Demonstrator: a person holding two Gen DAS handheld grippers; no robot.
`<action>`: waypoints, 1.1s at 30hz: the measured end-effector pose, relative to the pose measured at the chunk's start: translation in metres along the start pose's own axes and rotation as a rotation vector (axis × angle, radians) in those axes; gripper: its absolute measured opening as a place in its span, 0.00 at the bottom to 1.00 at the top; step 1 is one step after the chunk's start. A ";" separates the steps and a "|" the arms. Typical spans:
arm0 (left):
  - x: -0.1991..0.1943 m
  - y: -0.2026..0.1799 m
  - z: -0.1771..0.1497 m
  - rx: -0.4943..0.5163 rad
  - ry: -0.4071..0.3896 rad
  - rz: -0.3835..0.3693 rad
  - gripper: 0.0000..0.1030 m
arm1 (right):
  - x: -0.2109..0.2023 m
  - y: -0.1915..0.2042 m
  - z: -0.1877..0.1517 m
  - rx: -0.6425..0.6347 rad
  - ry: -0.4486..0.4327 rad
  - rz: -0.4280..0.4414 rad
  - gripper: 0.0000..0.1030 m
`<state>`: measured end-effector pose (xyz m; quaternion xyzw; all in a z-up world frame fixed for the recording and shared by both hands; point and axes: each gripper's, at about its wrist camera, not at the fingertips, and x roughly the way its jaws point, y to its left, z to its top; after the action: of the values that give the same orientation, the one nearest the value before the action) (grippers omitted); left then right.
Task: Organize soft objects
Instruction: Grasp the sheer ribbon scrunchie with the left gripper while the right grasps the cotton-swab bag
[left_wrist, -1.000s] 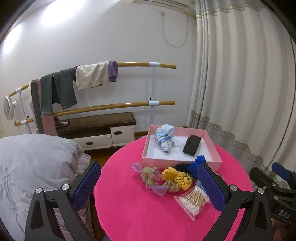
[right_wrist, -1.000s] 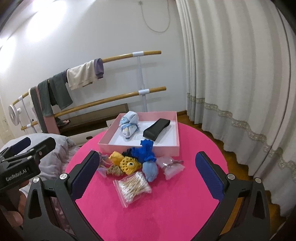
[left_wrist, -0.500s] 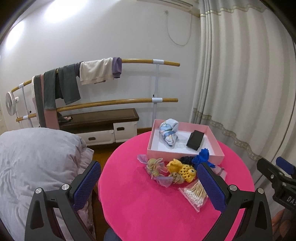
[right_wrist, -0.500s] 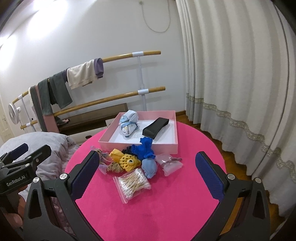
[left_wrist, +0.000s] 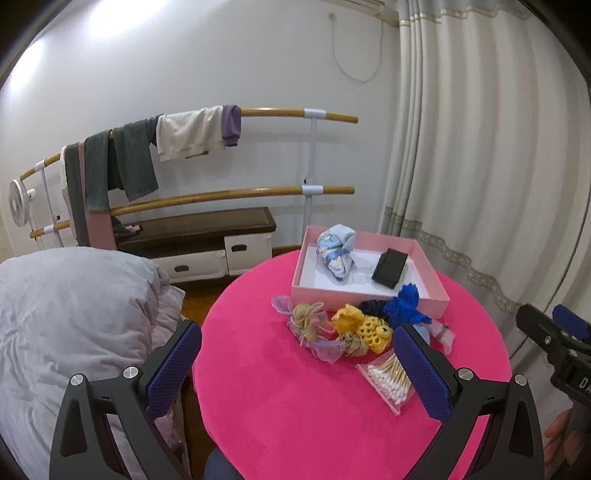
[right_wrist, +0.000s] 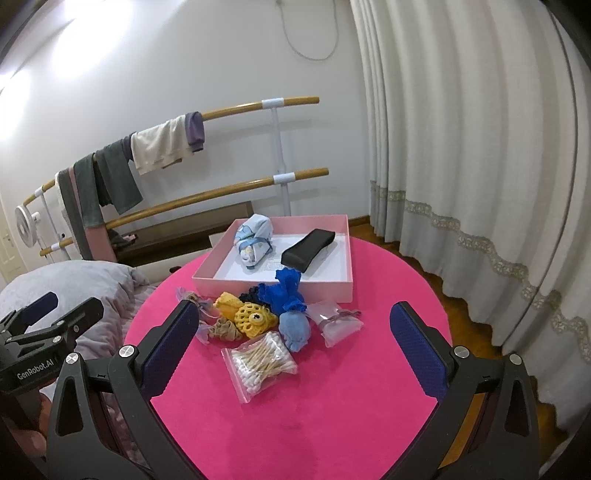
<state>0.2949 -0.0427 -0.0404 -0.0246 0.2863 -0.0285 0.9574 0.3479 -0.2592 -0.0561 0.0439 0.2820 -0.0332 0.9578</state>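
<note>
A pile of soft items lies on the round pink table (left_wrist: 295, 398) (right_wrist: 332, 406): pastel scrunchies (left_wrist: 308, 326), a yellow crocheted piece (left_wrist: 371, 328) (right_wrist: 255, 317), a blue crocheted piece (left_wrist: 404, 306) (right_wrist: 284, 291), a light blue pouch (right_wrist: 294, 328) and a lilac sachet (right_wrist: 338, 323). Behind the pile a pink box (left_wrist: 432, 280) (right_wrist: 273, 282) holds a blue-white cloth bundle (left_wrist: 336, 249) (right_wrist: 255, 240) and a black case (left_wrist: 389, 267) (right_wrist: 308, 249). My left gripper (left_wrist: 297, 363) is open and empty above the table's near-left edge. My right gripper (right_wrist: 293, 350) is open and empty in front of the pile.
A clear bag of cotton swabs (left_wrist: 388, 374) (right_wrist: 260, 363) lies at the pile's near side. A grey pillow (left_wrist: 74, 314) sits left of the table. Wooden rails with hung towels (left_wrist: 184, 136) and a low bench (left_wrist: 199, 229) stand behind. Curtains (right_wrist: 461, 147) hang at right.
Both grippers have pulled back and risen a little from the table, so the pile and box look smaller and farther. Both stay open. Nothing on the table moved.
</note>
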 end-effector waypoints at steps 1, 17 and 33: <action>0.002 0.000 0.000 0.001 0.007 0.000 1.00 | 0.002 -0.001 -0.001 0.001 0.007 -0.001 1.00; 0.087 0.006 -0.021 0.006 0.182 0.033 1.00 | 0.091 -0.003 -0.053 0.027 0.245 0.040 1.00; 0.182 0.020 -0.024 -0.004 0.273 0.069 1.00 | 0.175 0.020 -0.081 0.026 0.386 0.096 1.00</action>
<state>0.4346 -0.0362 -0.1618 -0.0125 0.4148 0.0021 0.9098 0.4524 -0.2379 -0.2178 0.0754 0.4576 0.0181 0.8858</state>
